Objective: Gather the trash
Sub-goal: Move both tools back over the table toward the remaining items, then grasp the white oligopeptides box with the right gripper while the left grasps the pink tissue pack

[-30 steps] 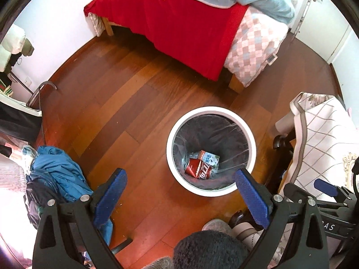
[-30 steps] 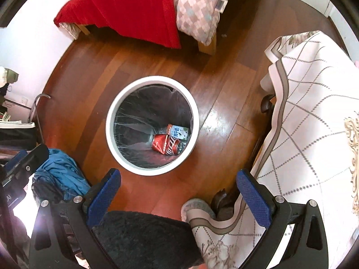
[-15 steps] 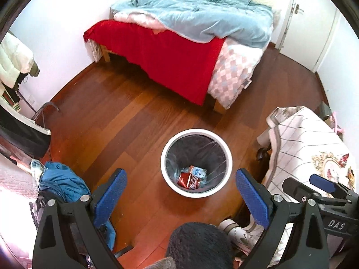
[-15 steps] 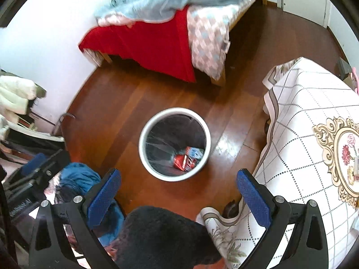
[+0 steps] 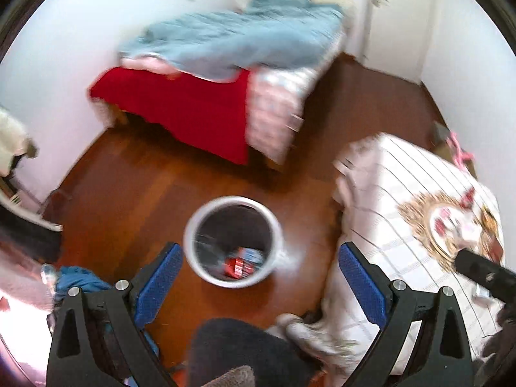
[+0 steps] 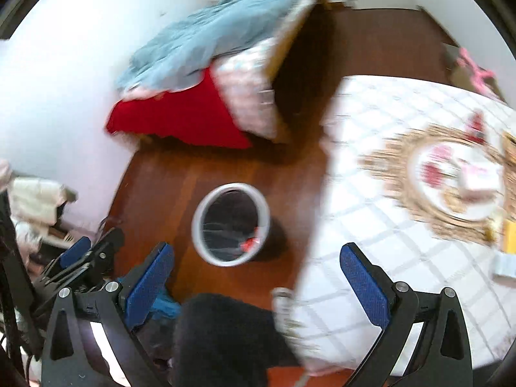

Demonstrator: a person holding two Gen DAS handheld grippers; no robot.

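Note:
A white round trash bin (image 5: 193, 229) with a dark liner stands on the wooden floor. It holds a red can (image 5: 234, 266) and a blue-white wrapper (image 5: 253, 255). The bin shows in the right wrist view (image 6: 197, 222) too, with a bit of the red can (image 6: 250, 243). My left gripper (image 5: 259, 280) is open and empty, high above the bin. My right gripper (image 6: 256, 282) is open and empty, also high up. The left gripper also appears at the left of the right wrist view (image 6: 84, 258). Both views are blurred.
A table with a white checked cloth (image 6: 387, 193) stands at the right, with small items (image 6: 477, 177) on its gold medallion. A bed with red and blue covers (image 5: 209, 74) is behind. Blue clothes (image 5: 77, 282) lie at the left. A shoe (image 5: 303, 332) and dark trouser leg (image 5: 238, 348) are below.
Both grippers have risen away from the bin, which looks smaller. The views have tilted up and swung right, showing more of the bed and the tabletop. Both stay open.

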